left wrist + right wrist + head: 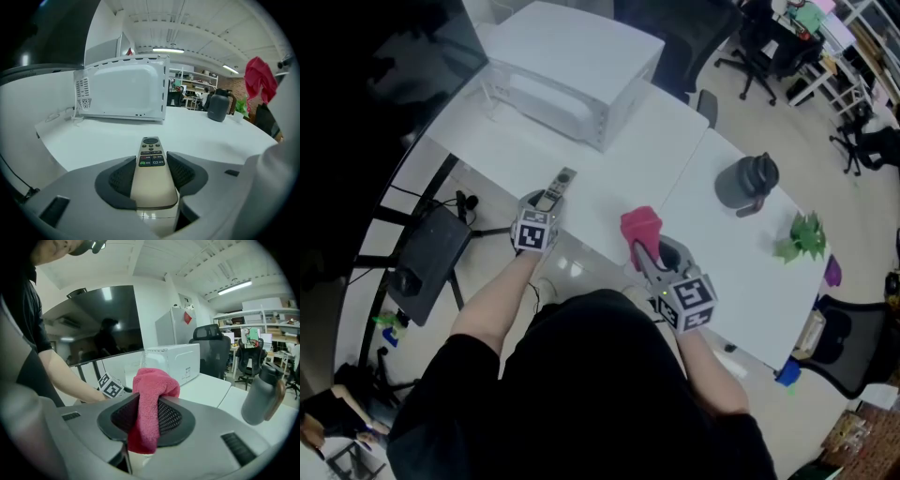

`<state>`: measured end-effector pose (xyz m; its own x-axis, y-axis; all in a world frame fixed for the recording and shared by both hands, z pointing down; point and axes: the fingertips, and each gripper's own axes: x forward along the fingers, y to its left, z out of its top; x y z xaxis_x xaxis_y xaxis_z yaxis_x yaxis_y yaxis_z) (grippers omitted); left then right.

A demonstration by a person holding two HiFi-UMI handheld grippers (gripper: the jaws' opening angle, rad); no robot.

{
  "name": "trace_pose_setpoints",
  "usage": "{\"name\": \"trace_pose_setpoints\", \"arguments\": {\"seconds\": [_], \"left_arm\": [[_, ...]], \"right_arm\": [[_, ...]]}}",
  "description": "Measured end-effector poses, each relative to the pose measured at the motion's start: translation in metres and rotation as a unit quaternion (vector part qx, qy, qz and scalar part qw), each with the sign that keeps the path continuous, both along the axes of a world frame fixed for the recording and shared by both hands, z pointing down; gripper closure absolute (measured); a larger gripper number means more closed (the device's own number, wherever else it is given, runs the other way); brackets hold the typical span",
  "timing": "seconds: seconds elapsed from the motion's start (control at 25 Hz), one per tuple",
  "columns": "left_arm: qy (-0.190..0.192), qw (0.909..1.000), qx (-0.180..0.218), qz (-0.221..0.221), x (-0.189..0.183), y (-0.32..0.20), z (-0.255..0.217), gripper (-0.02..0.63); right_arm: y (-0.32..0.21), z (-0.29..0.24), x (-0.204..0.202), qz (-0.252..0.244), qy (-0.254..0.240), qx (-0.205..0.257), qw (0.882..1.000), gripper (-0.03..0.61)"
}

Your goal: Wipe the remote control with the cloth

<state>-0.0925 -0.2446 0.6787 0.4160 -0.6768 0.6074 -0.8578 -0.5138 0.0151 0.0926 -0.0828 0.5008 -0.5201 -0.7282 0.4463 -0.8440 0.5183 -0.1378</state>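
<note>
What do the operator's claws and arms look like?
Left claw and right claw: light grey moulded bodies, dark rounded pads with a mesh texture. Each carries a white cube with black square markers. No cables seen on them. Person wears a black short-sleeved top.

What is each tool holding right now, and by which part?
The left tool clamps the remote control by its plain lower end; the right tool clamps the cloth around its middle.

The head view looks steeply down from above onto the white table [609, 202]. Each gripper view sits low, close behind its own jaws, facing across the tabletop. All three share the microwave [572, 80] and the grey jug [747, 183]; the left gripper view also catches the cloth [260, 79].
</note>
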Motion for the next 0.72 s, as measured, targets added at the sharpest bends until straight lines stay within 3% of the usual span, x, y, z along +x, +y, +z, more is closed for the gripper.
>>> {"name": "trace_pose_setpoints", "arguments": {"seconds": [0.32, 0.48, 0.72], "left_arm": [[-0.06, 0.9978, -0.016, 0.022, -0.006, -0.004, 0.034, 0.405], [-0.069, 0.9971, -0.009, 0.029, -0.005, -0.007, 0.035, 0.4], [-0.073, 0.997, -0.002, 0.025, -0.009, -0.007, 0.031, 0.31]], "right_arm": [[-0.002, 0.01, 0.002, 0.007, 0.011, -0.018, 1.0, 0.476], [-0.005, 0.01, 0.0, 0.007, 0.013, -0.019, 1.0, 0.476], [-0.006, 0.011, -0.001, 0.006, 0.016, -0.019, 1.0, 0.476]]}}
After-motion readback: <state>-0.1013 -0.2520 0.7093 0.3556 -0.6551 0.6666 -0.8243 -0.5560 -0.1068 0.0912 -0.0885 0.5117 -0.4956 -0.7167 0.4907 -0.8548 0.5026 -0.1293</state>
